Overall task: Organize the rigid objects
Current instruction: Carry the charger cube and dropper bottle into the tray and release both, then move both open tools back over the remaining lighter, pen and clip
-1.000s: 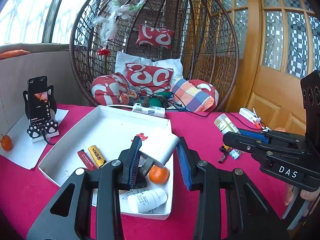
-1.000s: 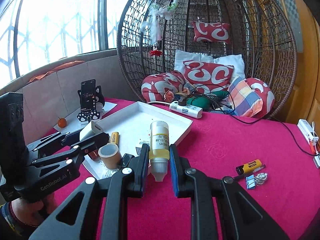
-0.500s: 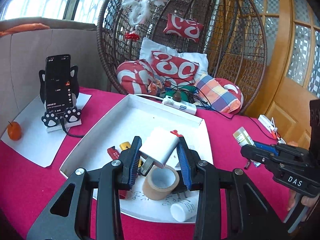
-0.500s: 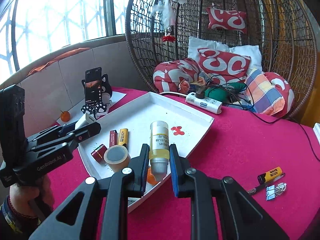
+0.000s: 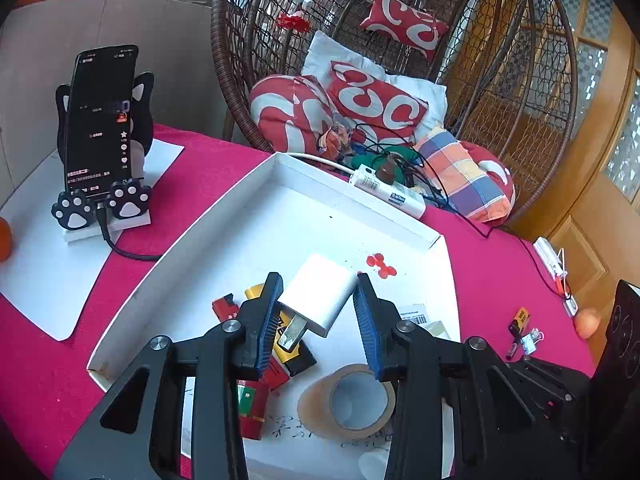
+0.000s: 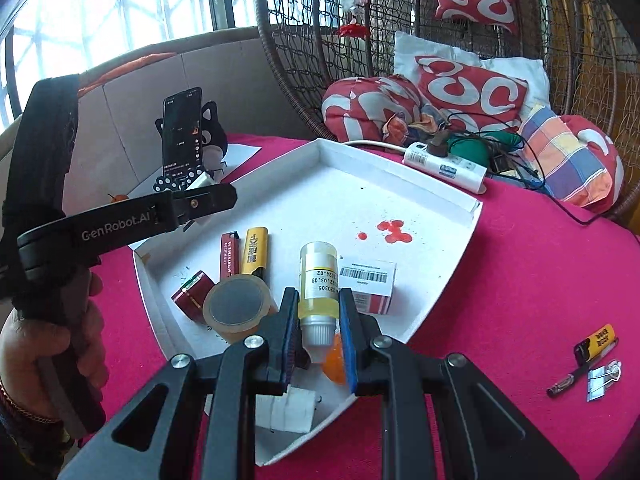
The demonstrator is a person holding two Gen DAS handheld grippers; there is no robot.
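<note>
White charger [image 5: 320,294] is pinched by left gripper [image 5: 316,320] and held above white tray [image 5: 224,216], approx. over its near half. Yellow dropper bottle [image 6: 318,280], cap toward camera, is clamped by right gripper [image 6: 319,340] above tray's near edge. Tape roll [image 6: 238,306], yellow lighter [image 6: 254,250] and barcoded box [image 6: 370,286] are seen lying inside tray.

Tabletop [image 6: 520,280]: you see it draped in magenta cloth.
Tray [image 6: 400,184]: your white tray sits mid-tabletop.
Paper sheet [image 5: 40,280]: left of the tray, under your phone stand [image 5: 104,208] and an orange fruit [image 5: 4,238].
Power strip [image 6: 444,168]: just behind the tray's far rim.
Right side: yellow lighter [image 6: 596,342], pen [image 6: 568,380] and binder clip [image 6: 604,376] lie close together on the cloth.
</note>
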